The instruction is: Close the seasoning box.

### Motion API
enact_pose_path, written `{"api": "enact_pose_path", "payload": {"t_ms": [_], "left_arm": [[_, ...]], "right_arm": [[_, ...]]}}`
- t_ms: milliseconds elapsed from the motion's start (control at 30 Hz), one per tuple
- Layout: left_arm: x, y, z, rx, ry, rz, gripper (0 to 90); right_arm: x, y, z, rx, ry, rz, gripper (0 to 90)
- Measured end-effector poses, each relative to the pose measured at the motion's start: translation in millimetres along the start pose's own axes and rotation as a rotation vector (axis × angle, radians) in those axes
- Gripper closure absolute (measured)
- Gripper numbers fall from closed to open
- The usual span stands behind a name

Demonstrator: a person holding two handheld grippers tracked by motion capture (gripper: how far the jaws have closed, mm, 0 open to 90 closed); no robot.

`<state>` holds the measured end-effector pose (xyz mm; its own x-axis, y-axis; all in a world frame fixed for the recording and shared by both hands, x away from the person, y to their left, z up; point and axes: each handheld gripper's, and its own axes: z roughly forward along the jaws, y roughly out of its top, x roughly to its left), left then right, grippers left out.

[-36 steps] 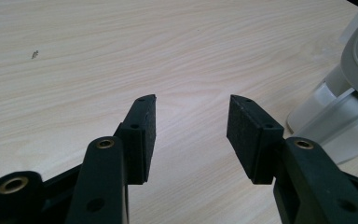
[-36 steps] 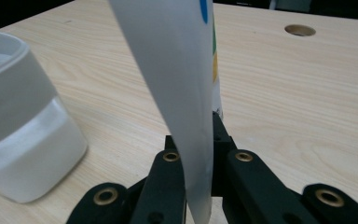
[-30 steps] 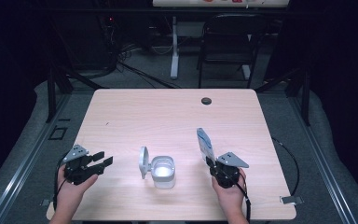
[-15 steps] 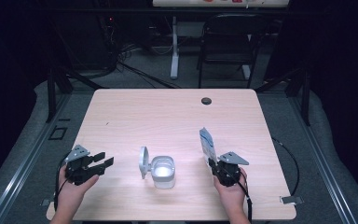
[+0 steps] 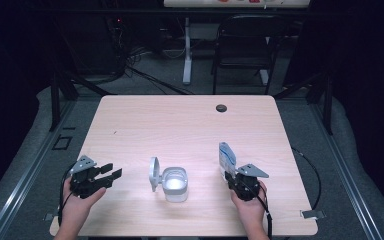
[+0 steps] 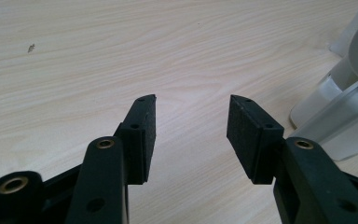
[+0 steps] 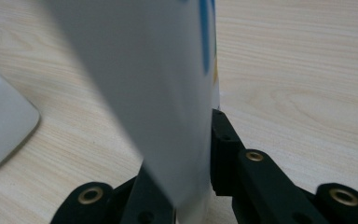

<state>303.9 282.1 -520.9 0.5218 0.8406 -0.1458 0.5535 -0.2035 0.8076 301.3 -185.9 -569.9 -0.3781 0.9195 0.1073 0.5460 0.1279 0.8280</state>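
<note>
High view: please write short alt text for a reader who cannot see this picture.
A person's two hands hold black grippers over a light wooden table; the right gripper holds a white and blue packet upright, and the left gripper is open. Between them stands a small white container with its lid open.

The table (image 5: pixel 190 130) has a pale wood-grain top, smooth and matt; the white container (image 5: pixel 175 184) and its hinged lid (image 5: pixel 153 172) look like smooth plastic with a slight sheen; the packet (image 7: pixel 168 93) looks glossy, white with blue print; the left gripper (image 6: pixel 191 128) has matt black jaws with brass-coloured rivets and finely textured pads (image 6: pixel 242 135).
</note>
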Motion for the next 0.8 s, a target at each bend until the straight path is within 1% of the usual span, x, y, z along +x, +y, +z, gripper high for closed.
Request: {"api": "enact_pose_path", "payload": {"t_ms": [200, 233, 267, 367, 400, 467, 533, 633, 700, 800], "left_arm": [[0.6, 0.3, -0.9, -0.003, 0.002, -0.002, 52.8], [0.5, 0.4, -1.0, -0.004, 0.002, -0.002, 52.7], [0.4, 0.5, -1.1, -0.004, 0.002, -0.002, 52.7], [0.1, 0.9, -1.5, -0.006, 0.002, -0.001, 52.6], [0.2, 0.8, -1.5, -0.006, 0.002, -0.001, 52.6], [0.2, 0.7, -1.5, -0.004, 0.003, -0.002, 52.6], [0.2, 0.7, -1.5, -0.005, 0.003, -0.003, 52.6], [0.3, 1.0, -1.9, -0.008, 0.003, -0.002, 52.6], [0.3, 1.3, -2.3, -0.009, 0.003, -0.001, 52.6], [0.1, 1.5, -2.7, -0.011, 0.003, -0.002, 52.5]], "right_arm": [[-0.7, -0.6, -1.6, -0.001, -0.005, -0.013, 76.3], [-0.9, -0.7, -2.2, 0.006, -0.008, -0.02, 75.4], [-0.5, -1.0, -2.0, -0.005, -0.003, -0.013, 74.0], [-0.7, -1.0, -3.7, 0.0, -0.013, -0.031, 68.3], [0.0, -1.3, -2.9, -0.02, 0.001, -0.022, 66.4], [0.7, -1.4, -3.1, -0.015, -0.002, -0.029, 62.5], [1.1, -1.8, -3.2, -0.004, -0.019, -0.048, 58.6], [2.4, -2.3, -2.5, -0.017, -0.016, -0.053, 54.7], [3.0, -2.3, -3.3, -0.013, -0.023, -0.064, 52.4], [5.7, -2.1, -4.7, -0.023, -0.033, -0.083, 49.3]]}}
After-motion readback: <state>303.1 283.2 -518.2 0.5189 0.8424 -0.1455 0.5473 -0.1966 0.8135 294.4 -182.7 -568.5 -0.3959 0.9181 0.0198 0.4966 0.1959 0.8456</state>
